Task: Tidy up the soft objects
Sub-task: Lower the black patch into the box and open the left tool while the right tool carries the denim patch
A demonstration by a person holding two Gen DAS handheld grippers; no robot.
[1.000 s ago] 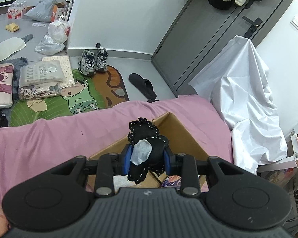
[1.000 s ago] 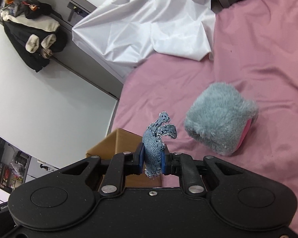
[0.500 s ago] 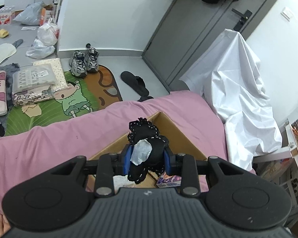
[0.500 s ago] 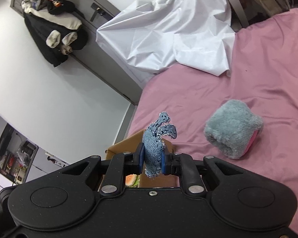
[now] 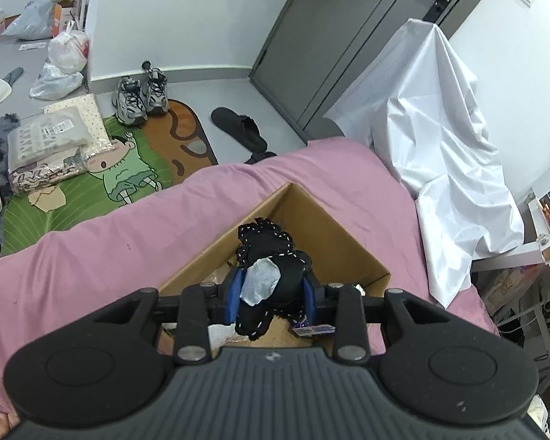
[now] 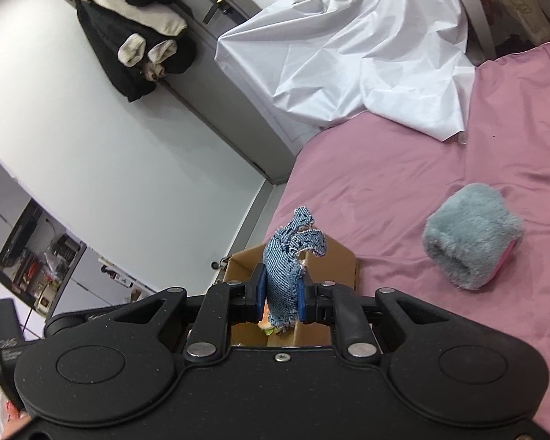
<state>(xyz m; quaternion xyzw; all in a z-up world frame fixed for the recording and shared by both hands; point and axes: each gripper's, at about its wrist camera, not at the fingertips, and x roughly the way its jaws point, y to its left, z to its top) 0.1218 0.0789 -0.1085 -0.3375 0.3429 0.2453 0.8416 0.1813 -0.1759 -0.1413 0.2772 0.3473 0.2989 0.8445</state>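
Above the open brown cardboard box on the pink bedsheet, a bunched black fabric piece with white stitched edging and a pale grey tag is pinched between the blue pads of the left gripper; it is held over the opening, presumably for dropping in. Just beside the same box, a crumpled scrap of frayed blue denim is clamped in the right gripper, its jaws pressed tight on the cloth. Inside the box some packets are glimpsed, yet free room is judged to remain near its far corner. Well apart from the box, a fluffy grey-blue plush roll with a pink end is left on the sheet, likely next. Beyond the box, the bed edge drops to the floor; the draped white sheet crowds one side.
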